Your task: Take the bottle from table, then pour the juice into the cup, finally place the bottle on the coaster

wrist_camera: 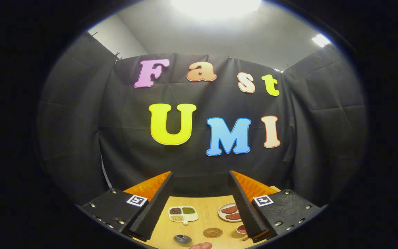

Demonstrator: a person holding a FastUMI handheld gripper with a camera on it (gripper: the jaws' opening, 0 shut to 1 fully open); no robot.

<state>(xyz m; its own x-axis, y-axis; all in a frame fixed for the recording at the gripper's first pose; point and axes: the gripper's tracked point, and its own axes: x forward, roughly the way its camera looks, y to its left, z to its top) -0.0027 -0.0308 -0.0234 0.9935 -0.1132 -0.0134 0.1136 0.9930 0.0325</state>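
1. Black cloth [192, 166] hangs as the booth's back wall, creased and pinned along its top edge.
2. More black cloth panels [71, 131] close in both sides.
3. Above the cloth, a pale wall [116, 38] and a grey-white ceiling [219, 38] show.
4. A bright ceiling light [216, 5] glares overhead; a smaller light [320, 40] shines off to one side.
5. A light wooden tabletop [207, 214] lies below the back cloth.
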